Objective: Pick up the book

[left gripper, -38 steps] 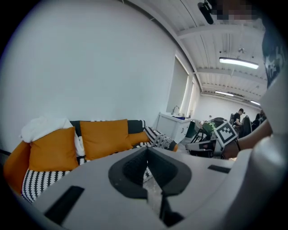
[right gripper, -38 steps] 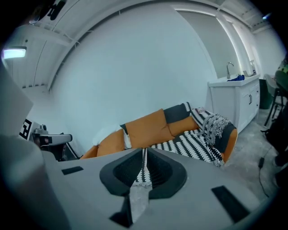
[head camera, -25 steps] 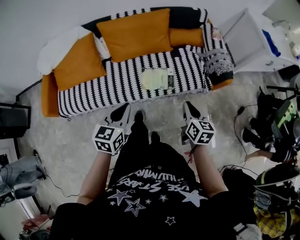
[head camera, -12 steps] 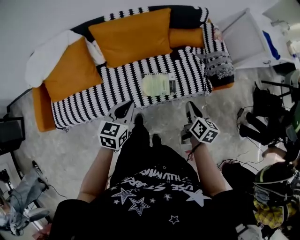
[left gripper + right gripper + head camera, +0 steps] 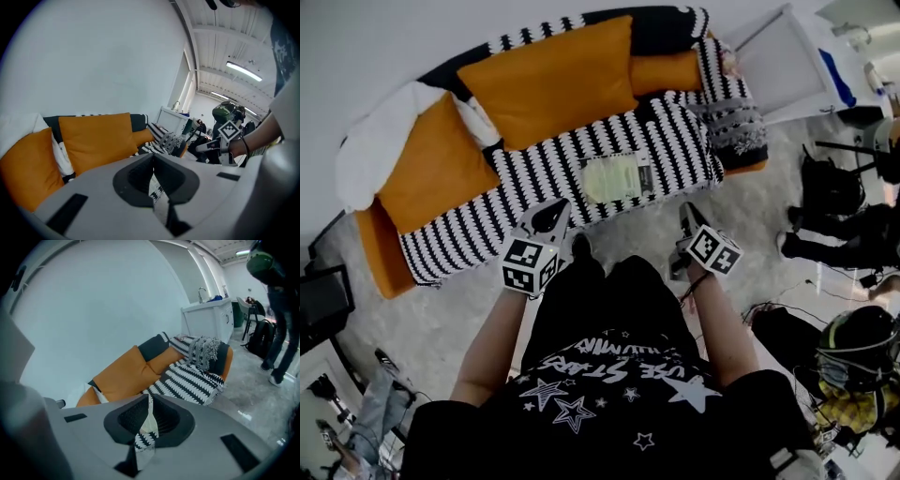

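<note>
One book (image 5: 617,178) lies on the striped, orange-cushioned sofa (image 5: 502,211)

One sofa (image 5: 377,262) fills the upper part of the head view. On it lie three orange cushions: the big centre cushion (image 5: 548,80), the big left cushion (image 5: 431,164) and the small cushion (image 5: 666,70) at the upper right. There is one white pillow (image 5: 380,131) at the upper left, one book (image 5: 617,178) in the middle and one grey throw (image 5: 731,122) at the right. There are two tongs: the left tongs (image 5: 551,214) and the right tongs (image 5: 686,214). One white cabinet (image 5: 787,66) stands at the upper right.
</note>
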Tool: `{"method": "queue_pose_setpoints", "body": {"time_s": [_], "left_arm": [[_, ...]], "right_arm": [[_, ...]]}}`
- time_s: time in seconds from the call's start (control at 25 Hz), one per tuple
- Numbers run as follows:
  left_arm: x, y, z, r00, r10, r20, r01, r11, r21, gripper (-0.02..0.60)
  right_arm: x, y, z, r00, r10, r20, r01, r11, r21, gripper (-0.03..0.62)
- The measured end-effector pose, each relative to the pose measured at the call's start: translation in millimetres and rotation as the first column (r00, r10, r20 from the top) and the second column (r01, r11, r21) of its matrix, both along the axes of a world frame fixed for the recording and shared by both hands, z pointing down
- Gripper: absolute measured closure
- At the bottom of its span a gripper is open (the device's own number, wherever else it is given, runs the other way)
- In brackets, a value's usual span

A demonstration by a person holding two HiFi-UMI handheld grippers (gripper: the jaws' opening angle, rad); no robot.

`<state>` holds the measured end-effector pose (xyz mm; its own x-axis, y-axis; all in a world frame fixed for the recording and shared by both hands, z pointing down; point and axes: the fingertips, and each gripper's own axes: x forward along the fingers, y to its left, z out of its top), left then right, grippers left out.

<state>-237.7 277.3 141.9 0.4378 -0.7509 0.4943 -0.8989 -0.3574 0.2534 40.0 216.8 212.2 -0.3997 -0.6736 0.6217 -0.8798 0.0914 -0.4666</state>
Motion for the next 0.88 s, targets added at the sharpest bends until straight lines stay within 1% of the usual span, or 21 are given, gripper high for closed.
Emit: {"method": "queue_pose_setpoints", "body": {"time_s": [0.12, 0.28, 0.36, 0.44, 0.56, 0.72, 0.88], "left_arm": [[1, -13, 5, 1.000, 0.021, -0.002, -0.021, 1.000, -0.015, 0.574], [10, -29, 23, 0.998, 0.054, 0.013, -0.053, 0.997, -0.060, 0.574], [17, -38, 35, 0.997, 0.072, 0.026, -0.070, 0.994, -0.083, 0.574], [24, -48, 46, 0.996, 0.081, 0.043, -0.076, 0.992, -0.100, 0.574], [35, -64, 60, 0.996, 0.071, 0.062, -0.064, 0.992, -0.112, 0.574], [50, -86, 86, 0.995, 0.051, 0.084, -0.038, 0.989, -0.144, 0.574], [51, -98, 115, 0.995, 0.032, 0.094, -0.014, 0.982, -0.186, 0.574]], "right_arm": [[12, -3, 18, 1.000, 0.025, -0.012, -0.025, 0.998, -0.052, 0.553], [32, -7, 42, 1.000, 0.022, -0.018, -0.023, 0.996, -0.086, 0.553], [38, -11, 60, 1.000, 0.020, 0.009, -0.018, 0.993, -0.116, 0.553], [41, -15, 81, 0.997, 0.040, 0.059, -0.030, 0.987, -0.156, 0.553], [48, -26, 107, 0.990, 0.073, 0.125, -0.047, 0.979, -0.199, 0.551], [50, -44, 139, 0.988, 0.035, 0.154, 0.000, 0.975, -0.221, 0.551], [41, -56, 173, 0.984, -0.019, 0.179, 0.063, 0.969, -0.240, 0.551]]}}
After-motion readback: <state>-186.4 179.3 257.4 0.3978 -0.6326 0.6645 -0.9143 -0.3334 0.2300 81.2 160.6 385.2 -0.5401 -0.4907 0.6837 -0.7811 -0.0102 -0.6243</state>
